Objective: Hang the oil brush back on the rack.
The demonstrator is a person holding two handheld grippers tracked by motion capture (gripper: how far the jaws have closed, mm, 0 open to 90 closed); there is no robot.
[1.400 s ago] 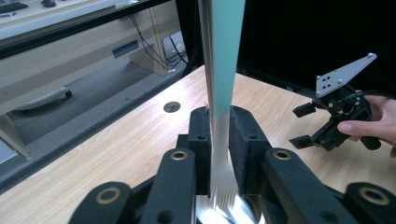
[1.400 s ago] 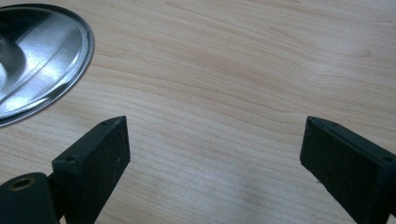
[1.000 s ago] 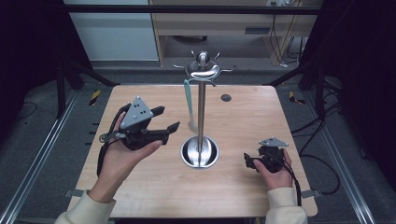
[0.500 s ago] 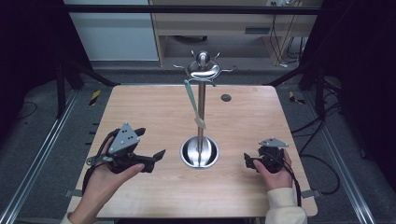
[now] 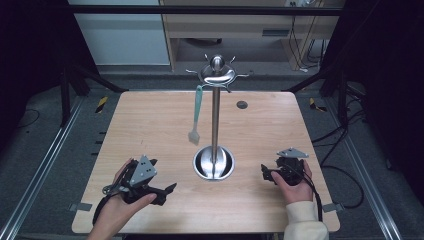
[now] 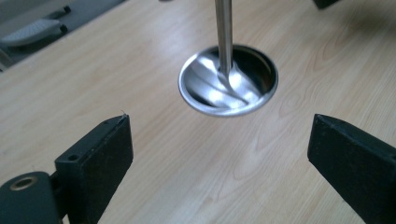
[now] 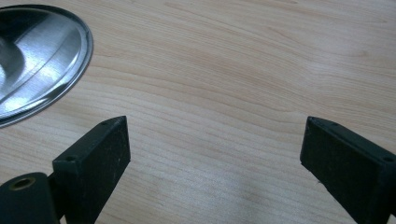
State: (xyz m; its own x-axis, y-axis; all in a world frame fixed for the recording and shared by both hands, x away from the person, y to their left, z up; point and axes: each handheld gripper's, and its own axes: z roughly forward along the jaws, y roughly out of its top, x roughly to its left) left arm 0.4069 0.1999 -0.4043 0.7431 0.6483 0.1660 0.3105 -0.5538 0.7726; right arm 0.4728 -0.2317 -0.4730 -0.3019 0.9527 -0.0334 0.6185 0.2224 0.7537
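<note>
Left tool pulled back to near edge | both tools gaping, empty | wooden table, dark room

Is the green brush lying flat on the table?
No, the green brush hangs from a hook at the top of the metal stand, its bristles dangling above the table.

no readable text, no labels, no brand marks, no numbers, no signs
</note>
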